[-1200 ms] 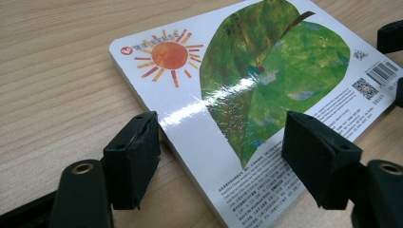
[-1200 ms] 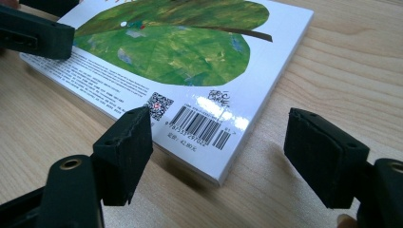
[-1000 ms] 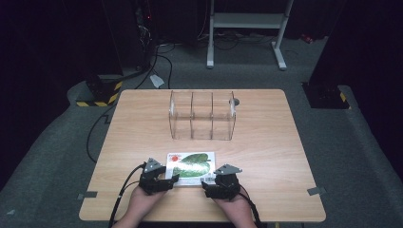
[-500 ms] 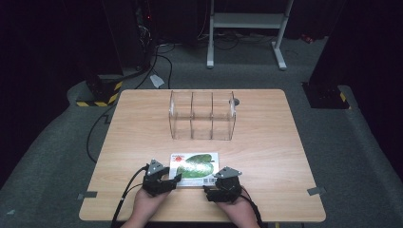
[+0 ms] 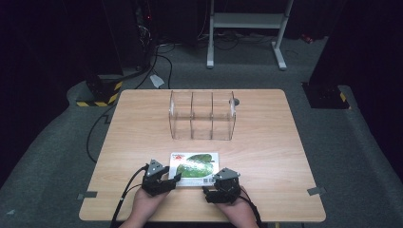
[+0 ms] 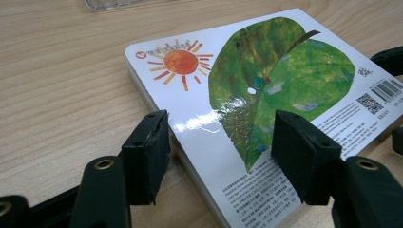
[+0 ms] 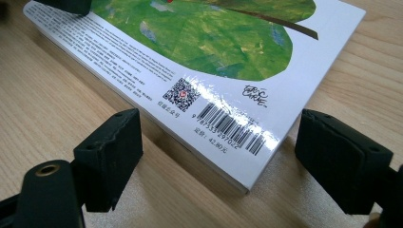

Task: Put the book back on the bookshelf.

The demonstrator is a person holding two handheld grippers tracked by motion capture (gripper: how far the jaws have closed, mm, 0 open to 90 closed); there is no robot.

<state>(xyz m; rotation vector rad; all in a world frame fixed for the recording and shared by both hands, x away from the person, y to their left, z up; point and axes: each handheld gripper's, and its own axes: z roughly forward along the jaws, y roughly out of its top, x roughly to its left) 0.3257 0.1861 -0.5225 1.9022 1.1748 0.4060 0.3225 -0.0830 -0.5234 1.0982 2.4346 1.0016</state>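
A board book lies flat on the table, cover up, with a green leaf and an orange sun printed on it. My left gripper is at its near left corner. In the left gripper view the book runs between my left gripper's jaws: one stands at the side edge, the other rests over the cover. They have just been closing and are not clamped. My right gripper is at the near right corner. In the right gripper view my right gripper's jaws have just been opening and stand clear of the book.
A clear acrylic organiser with three compartments stands upright at the far middle of the table. A small dark object lies beside its right end. Cables trail from both grippers over the near table edge.
The book sits a touch further right than a second ago. Both hands have stayed at its near corners.
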